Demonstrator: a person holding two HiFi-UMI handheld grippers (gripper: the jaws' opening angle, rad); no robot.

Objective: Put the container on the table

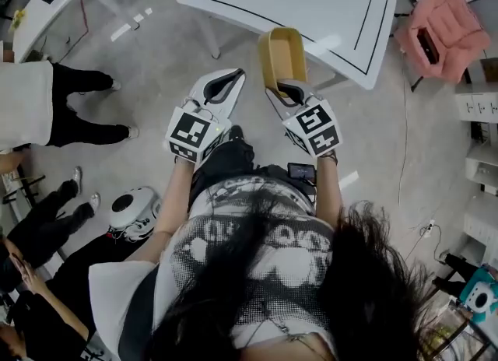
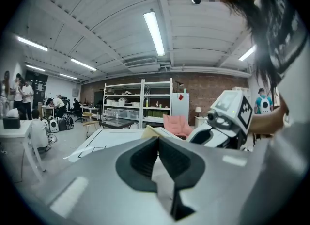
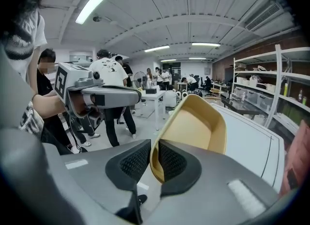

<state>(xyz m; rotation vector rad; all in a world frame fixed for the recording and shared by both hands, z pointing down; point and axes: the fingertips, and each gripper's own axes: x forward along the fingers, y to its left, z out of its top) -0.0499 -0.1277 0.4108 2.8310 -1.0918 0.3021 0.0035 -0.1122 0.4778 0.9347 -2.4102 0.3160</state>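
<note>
Pointing forward side by side, right gripper [image 1: 290,93] has jaws clamping the container [image 1: 282,54] wall, left gripper [image 1: 225,84] jaws closed.

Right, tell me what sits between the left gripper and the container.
Nothing: the head view shows only bare floor in the gap between the left gripper and the container, which the right gripper grips by its wall.

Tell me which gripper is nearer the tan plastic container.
Right. The right gripper has its jaws clamped on the near wall of the tan plastic container. The left gripper is off to the container's left, apart from it, jaws together and empty.
</note>
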